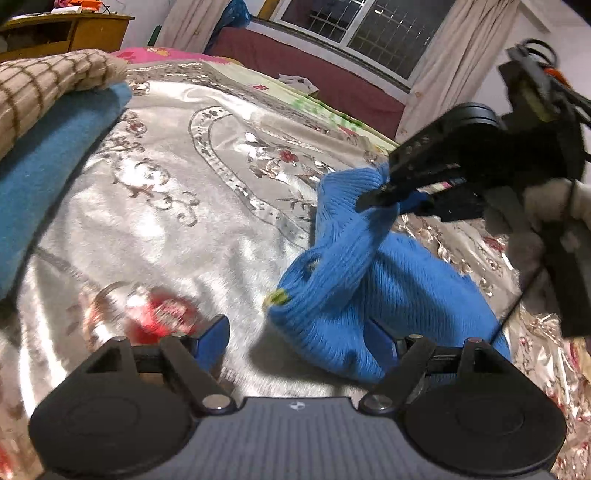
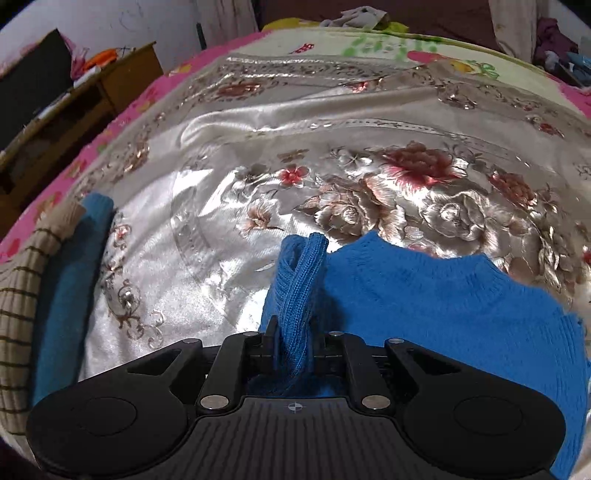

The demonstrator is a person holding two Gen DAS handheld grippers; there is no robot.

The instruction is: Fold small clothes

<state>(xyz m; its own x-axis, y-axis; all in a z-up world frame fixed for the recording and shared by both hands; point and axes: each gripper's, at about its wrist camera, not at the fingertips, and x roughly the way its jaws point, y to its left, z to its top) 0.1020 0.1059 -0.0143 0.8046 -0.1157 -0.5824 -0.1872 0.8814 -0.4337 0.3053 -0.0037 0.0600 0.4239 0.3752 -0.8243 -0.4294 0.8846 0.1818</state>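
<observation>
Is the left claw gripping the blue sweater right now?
No, the left claw stands open beside the blue sweater; only the right claw pinches it.

Left gripper (image 1: 295, 343) agape, right gripper (image 2: 291, 350) clamped.

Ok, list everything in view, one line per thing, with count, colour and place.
blue knit sweater: one, bright blue, lying on the bedspread, one bunched part lifted.
folded teal garment: one, teal, on the bedspread's left side.
checked knit garment: one, beige with brown lines, stacked on the teal one.
satin bedspread: one, silver with red flowers, covering the bed.
pink floral sheet: one, pink, under the bedspread's edge.
wooden desk: one, brown, beyond the bed.
window: one, barred, with cream curtains.
left gripper: one, black with blue pads, open beside the sweater.
right gripper: one, black, shut on the sweater.
</observation>
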